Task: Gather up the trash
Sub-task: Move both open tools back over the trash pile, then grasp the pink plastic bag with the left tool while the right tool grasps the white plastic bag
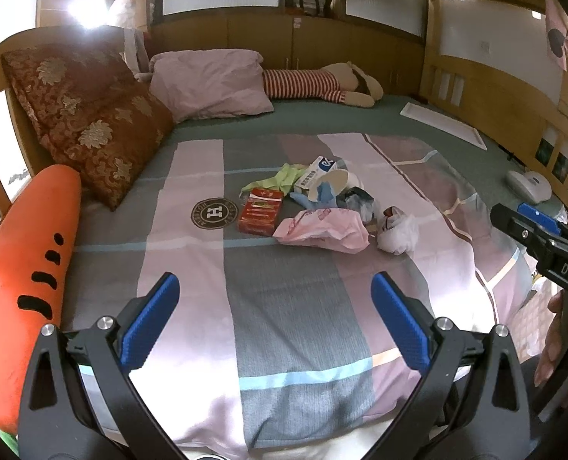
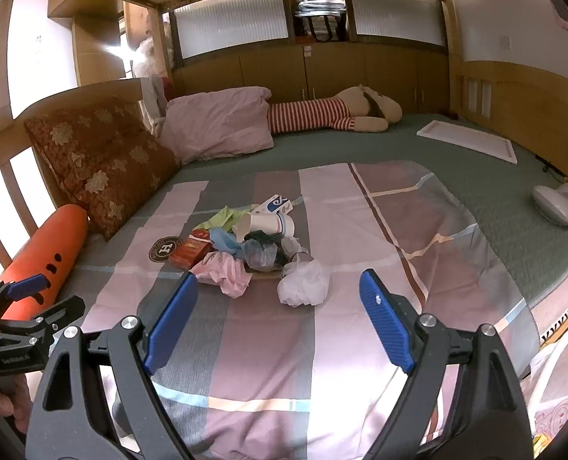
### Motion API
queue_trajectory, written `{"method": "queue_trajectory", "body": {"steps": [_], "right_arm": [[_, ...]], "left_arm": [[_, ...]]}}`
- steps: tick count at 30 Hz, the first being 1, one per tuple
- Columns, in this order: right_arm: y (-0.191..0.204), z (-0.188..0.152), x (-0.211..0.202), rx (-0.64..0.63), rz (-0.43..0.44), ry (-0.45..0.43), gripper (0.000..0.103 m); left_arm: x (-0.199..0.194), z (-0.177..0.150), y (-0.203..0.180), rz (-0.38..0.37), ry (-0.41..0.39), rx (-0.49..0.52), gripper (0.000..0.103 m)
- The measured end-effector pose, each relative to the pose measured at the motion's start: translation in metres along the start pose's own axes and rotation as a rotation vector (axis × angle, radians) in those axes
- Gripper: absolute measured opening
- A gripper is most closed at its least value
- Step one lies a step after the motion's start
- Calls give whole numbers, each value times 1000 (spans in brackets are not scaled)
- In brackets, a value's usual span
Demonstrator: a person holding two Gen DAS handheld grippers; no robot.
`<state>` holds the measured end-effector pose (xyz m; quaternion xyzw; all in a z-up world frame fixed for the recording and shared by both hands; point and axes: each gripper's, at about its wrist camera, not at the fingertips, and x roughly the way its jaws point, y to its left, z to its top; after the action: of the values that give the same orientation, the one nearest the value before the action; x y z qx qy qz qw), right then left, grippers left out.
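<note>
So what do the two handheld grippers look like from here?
Both match: the left gripper and right gripper have black angular frames with triangular cut-outs, silver round bolts and ribbed blue pads. White letters "DAS" mark the right gripper's side in the left view. No cables show; no sleeve is visible.

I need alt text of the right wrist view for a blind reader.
An open right gripper with blue pads hovers above a striped pink-and-grey quilt, short of a pile of trash: a crumpled white plastic bag, a pink plastic bag, a white paper cup and a red carton.
</note>
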<state>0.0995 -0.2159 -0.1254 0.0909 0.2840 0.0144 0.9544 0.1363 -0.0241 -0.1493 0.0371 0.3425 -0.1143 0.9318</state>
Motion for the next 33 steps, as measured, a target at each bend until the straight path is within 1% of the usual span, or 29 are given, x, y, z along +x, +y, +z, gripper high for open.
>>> {"method": "queue_trajectory", "body": {"steps": [4, 6, 8, 9, 10, 13, 14, 16, 18, 21, 22, 23, 24, 25, 26, 27, 28, 30, 31, 33], "right_arm": [[1, 3, 11, -20, -32, 9, 84], [-2, 5, 22, -27, -63, 34, 84], [-11, 7, 40, 2, -69, 85, 84], [-16, 9, 56, 24, -61, 134, 84], [-18, 9, 65, 28, -58, 157, 84], [-21, 13, 103, -5, -76, 224, 84], [-20, 12, 120, -32, -82, 267, 84], [-20, 8, 143, -51, -101, 321, 81], [-24, 5, 165, -38, -104, 366, 73], [-35, 1, 189, 26, -69, 414, 69], [-38, 0, 194, 41, -62, 427, 69], [-39, -3, 200, 54, -46, 443, 66], [-39, -5, 204, 57, -33, 454, 58], [-38, -7, 208, 55, -17, 469, 54], [-37, -9, 210, 47, -7, 483, 44], [-33, -12, 211, 29, -3, 497, 36], [-29, -12, 209, 6, -5, 495, 32], [-23, -8, 200, -27, 6, 474, 20], [-22, -6, 195, -28, 9, 463, 19], [-23, -2, 182, -22, 3, 442, 16]], "left_arm": [[18, 12, -11, -24, 28, 31, 100], [37, 21, -14, -43, 62, 29, 100], [59, 27, -17, -68, 102, 17, 100], [68, 29, -19, -75, 116, 15, 100], [81, 32, -23, -86, 134, 11, 100], [115, 34, -34, -98, 176, 18, 100], [128, 35, -39, -97, 190, 23, 100], [148, 34, -45, -82, 198, 35, 99], [167, 34, -49, -55, 204, 33, 98], [189, 37, -47, -60, 220, 9, 97], [196, 38, -47, -75, 224, 3, 90], [202, 38, -48, -99, 240, 5, 82], [206, 38, -48, -116, 259, 10, 59], [210, 36, -51, -124, 289, 17, 37], [212, 34, -54, -132, 316, 27, 32], [211, 32, -56, -132, 316, 38, 28], [207, 30, -59, -131, 306, 62, 22], [200, 28, -62, -125, 290, 95, 12], [197, 29, -60, -127, 290, 97, 10], [181, 33, -54, -139, 287, 77, 9]]}}
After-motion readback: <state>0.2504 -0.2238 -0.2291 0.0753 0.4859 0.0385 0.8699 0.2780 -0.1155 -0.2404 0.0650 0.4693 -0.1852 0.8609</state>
